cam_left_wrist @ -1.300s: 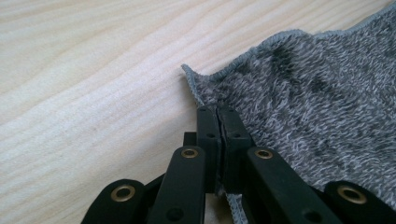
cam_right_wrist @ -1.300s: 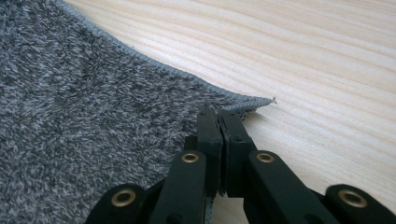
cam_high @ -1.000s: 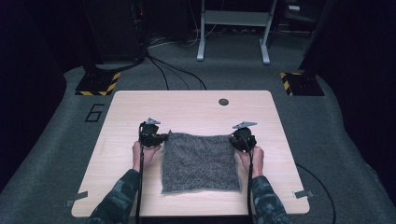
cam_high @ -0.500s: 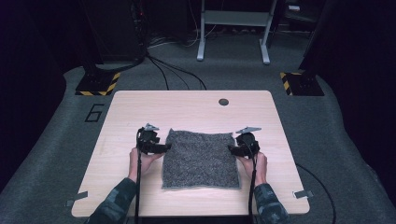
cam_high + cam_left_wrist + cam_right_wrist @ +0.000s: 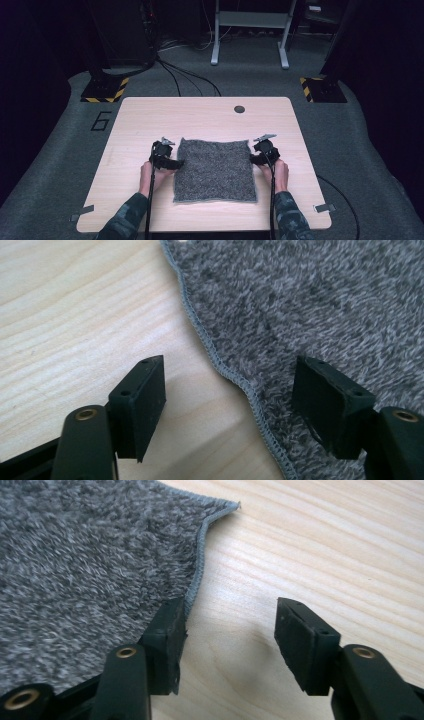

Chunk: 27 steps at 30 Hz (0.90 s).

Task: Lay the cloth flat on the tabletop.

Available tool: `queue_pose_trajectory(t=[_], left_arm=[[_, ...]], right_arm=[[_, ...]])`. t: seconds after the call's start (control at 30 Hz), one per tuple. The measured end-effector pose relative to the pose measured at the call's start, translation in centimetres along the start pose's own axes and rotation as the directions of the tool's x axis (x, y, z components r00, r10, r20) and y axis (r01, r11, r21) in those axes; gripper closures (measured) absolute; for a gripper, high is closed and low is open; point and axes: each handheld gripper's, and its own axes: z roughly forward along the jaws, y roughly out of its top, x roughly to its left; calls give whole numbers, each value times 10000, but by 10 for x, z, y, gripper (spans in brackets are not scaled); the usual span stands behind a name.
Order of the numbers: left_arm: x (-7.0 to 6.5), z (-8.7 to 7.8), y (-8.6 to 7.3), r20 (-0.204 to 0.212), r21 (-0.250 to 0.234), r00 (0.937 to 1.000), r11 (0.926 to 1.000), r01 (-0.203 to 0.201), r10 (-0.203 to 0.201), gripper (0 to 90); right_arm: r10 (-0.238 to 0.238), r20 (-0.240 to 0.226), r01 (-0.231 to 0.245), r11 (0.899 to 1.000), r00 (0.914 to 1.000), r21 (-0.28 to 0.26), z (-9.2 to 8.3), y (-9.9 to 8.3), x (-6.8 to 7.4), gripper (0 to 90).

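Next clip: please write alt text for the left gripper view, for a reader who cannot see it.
The left tool stands open, having just been opening, its two black jaws straddling the stitched edge of a grey fuzzy cloth without pressing on it. The cloth lies flat on a light wooden table, covering the right of the picture, with bare wood at the left.

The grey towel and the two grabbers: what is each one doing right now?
Towel: lying flat on the table, spread out, not held.
Left gripper: open, jaws just been opening, one on each side of the towel's stitched edge, not pinching it.
Right gripper: open, jaws just been opening, beside the towel's other edge, one jaw at the hem, not clamping it.
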Motion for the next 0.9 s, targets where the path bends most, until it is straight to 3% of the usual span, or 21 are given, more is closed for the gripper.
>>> queue_pose_trajectory(t=[0.13,0.27,0.33,0.47,0.5,0.6,0.63,0.9], left_arm=[[-3,-16,-3,182,-440,9998,9990,72,-64,224],[-11,-30,-12,379,-535,9992,9985,-127,147,186],[-15,-32,-19,295,-437,9988,9984,-368,382,179],[-22,-27,-33,263,-16,9970,9974,-722,722,168],[-25,-24,-36,193,35,9975,9977,-677,676,165],[-28,-21,-41,79,322,9945,9940,-1047,1045,160],[-30,-21,-42,-123,341,9924,9920,-1218,1223,160],[-31,-23,-44,-101,297,9887,9884,-1491,1495,158]], right_arm=[[295,-535,-325,9979,9981,-565,-25,-4,5,366],[-163,-1167,76,9972,9930,-750,-47,-21,23,253],[-365,-1216,286,9974,9919,-661,-51,-31,31,207],[-663,-1124,627,9974,9915,-357,-47,-50,42,151],[-608,-1199,577,9979,9909,-294,-45,-53,43,149],[-586,-1177,574,9983,9913,-141,-42,-61,42,144],[-599,-1155,589,9982,9915,-116,-41,-62,41,140],[-753,-1127,752,9972,9908,-53,-45,-69,35,122]])
